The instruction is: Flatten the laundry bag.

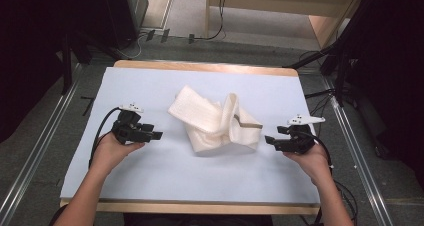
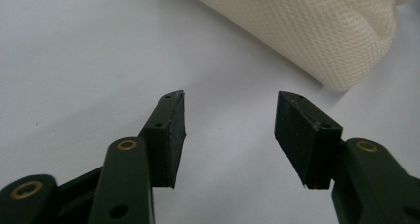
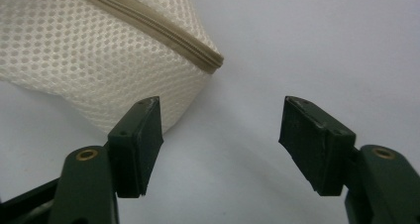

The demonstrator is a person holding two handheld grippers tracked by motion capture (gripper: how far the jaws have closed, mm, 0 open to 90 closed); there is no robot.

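Both grippers, left gripper (image 1: 156, 135) and right gripper (image 1: 270, 140), flank the crumpled mesh laundry bag (image 1: 215, 120), jaws wide open, holding nothing. Best to pinch opposite edges, right near the zipper (image 3: 153, 26), then spread it flat on the desk (image 1: 150, 171).

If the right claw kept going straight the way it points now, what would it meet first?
Probably the mesh bag. The right claw is open and aimed at bare table cover, with the bag's zipped corner just ahead of one jaw. Depth is unclear, so it might only graze that corner.
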